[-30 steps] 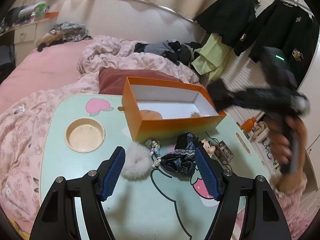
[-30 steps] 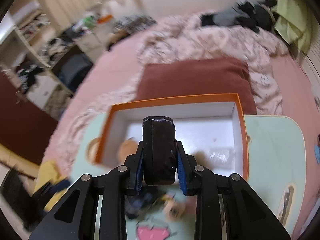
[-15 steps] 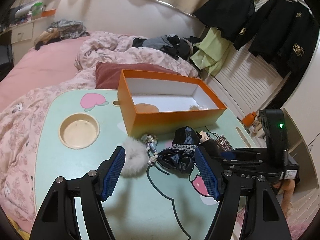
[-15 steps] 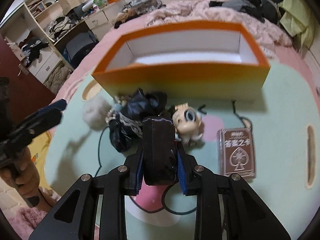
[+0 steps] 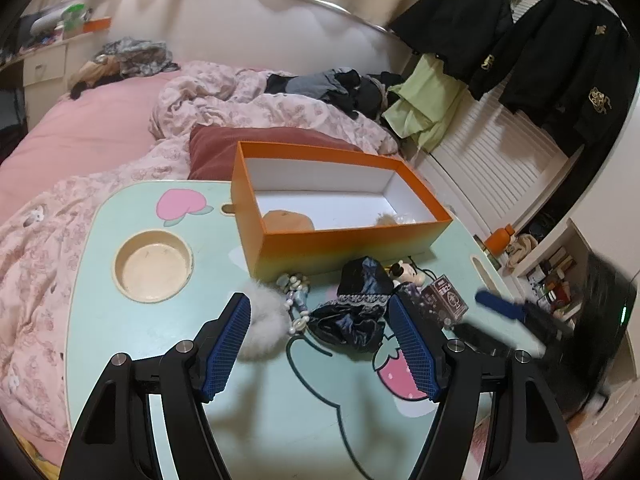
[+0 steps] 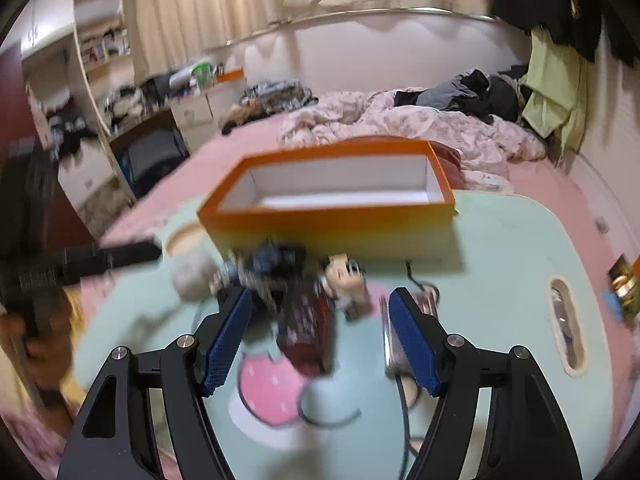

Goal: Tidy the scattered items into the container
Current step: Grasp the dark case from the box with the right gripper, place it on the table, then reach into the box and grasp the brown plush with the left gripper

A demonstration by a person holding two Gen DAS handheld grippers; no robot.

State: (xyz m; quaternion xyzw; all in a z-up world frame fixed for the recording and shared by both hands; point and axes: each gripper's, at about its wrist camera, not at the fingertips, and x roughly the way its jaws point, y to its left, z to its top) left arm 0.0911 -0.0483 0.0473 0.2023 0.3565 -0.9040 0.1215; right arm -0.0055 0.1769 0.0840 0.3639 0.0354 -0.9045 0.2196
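Note:
The orange box [image 5: 344, 240] [image 6: 332, 232] stands at the far side of the mint table [image 5: 160, 340], with an orange round thing [image 5: 288, 222] inside. In front of it lie a white pompom [image 5: 260, 320], a bead string [image 5: 296, 296], dark blue fabric [image 5: 356, 308], a small doll [image 5: 408, 274] and a card box [image 5: 446, 300]. My left gripper [image 5: 318, 304] hovers open over the pompom and fabric. My right gripper [image 6: 319, 296] has its jaws opening; a blurred dark pouch [image 6: 306, 328] sits loose between them, touching neither pad.
A round cup recess [image 5: 152, 266] is sunk into the table's left side. A pink bed with a crumpled quilt [image 5: 240, 96] and a dark red pillow [image 5: 224, 148] lies behind the table. Black jackets [image 5: 560, 52] hang at the right.
The right gripper's jaws have spread and released the dark pouch they clamped. It has come in low over the table's right side. The left gripper has stayed in place.

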